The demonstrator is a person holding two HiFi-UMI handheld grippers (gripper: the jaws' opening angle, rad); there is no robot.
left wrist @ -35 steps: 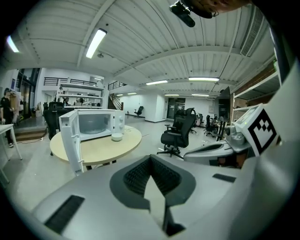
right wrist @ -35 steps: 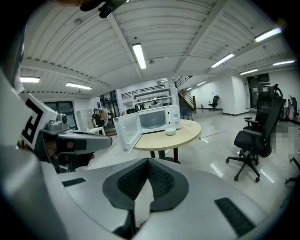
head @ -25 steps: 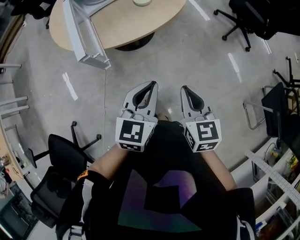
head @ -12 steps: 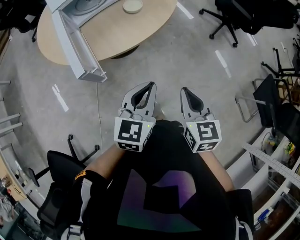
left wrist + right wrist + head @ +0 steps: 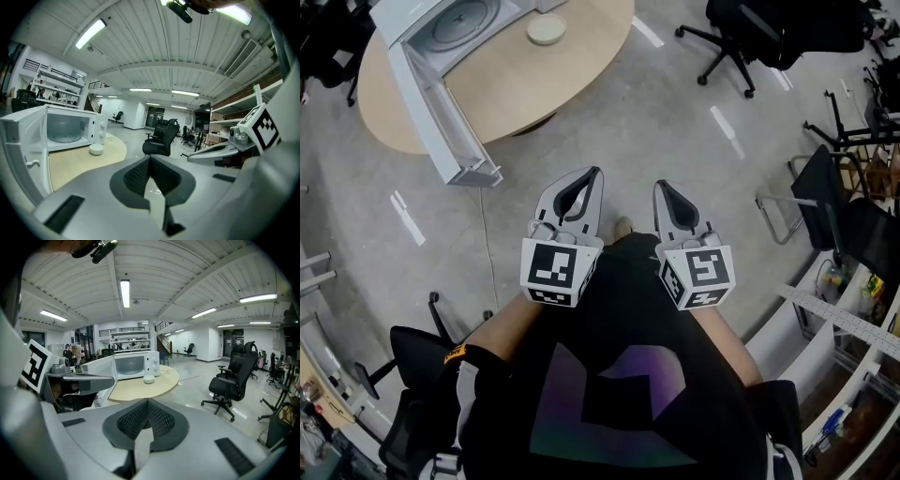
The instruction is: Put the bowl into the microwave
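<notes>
The small pale round bowl (image 5: 546, 29) sits on the oval wooden table (image 5: 572, 70) beside the open white microwave (image 5: 455, 23), well ahead and leftward. My left gripper (image 5: 593, 173) is nearer than my right gripper (image 5: 661, 186); both have jaws together, empty.

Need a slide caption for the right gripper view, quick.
Right gripper, shut and empty, faces the round table with the white bowl by the open microwave.
</notes>
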